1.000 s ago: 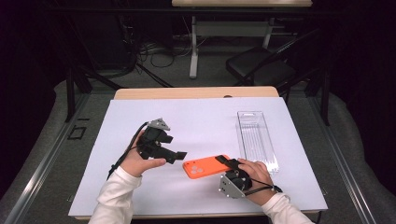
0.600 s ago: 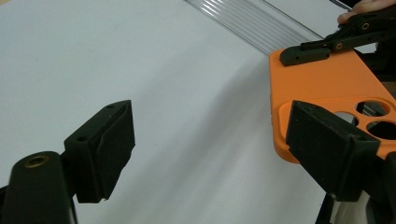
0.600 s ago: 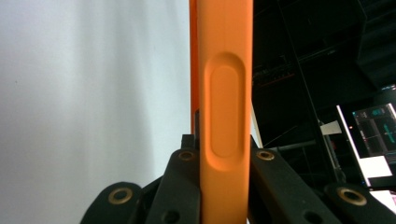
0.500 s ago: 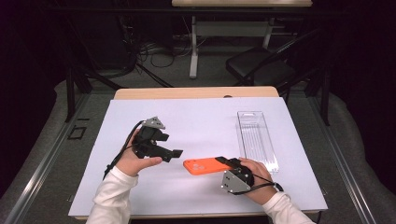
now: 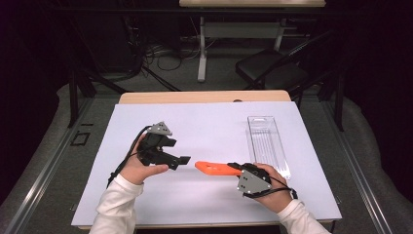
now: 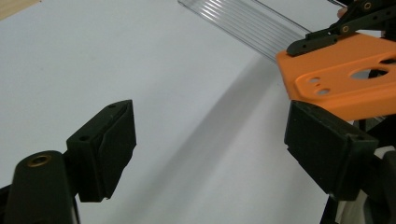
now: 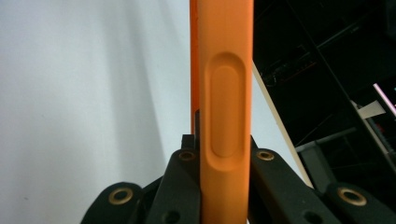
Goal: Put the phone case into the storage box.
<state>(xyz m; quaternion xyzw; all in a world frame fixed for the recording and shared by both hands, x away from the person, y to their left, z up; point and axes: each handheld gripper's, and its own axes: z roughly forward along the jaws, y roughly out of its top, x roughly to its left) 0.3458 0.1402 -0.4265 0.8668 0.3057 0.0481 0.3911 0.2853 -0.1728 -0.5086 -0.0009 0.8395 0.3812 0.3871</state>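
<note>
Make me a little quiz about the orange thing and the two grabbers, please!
1. True or false: the right gripper is shut on the orange phone case.
2. How do the left gripper's jaws stand? A) open, with nothing between them B) clamped on the case C) shut on the clear plastic tray
3. Fill in: the clear plastic tray lies on the white table cover, toward the person's ____ side.

Key: 1 true. 2 A. 3 right.
</note>
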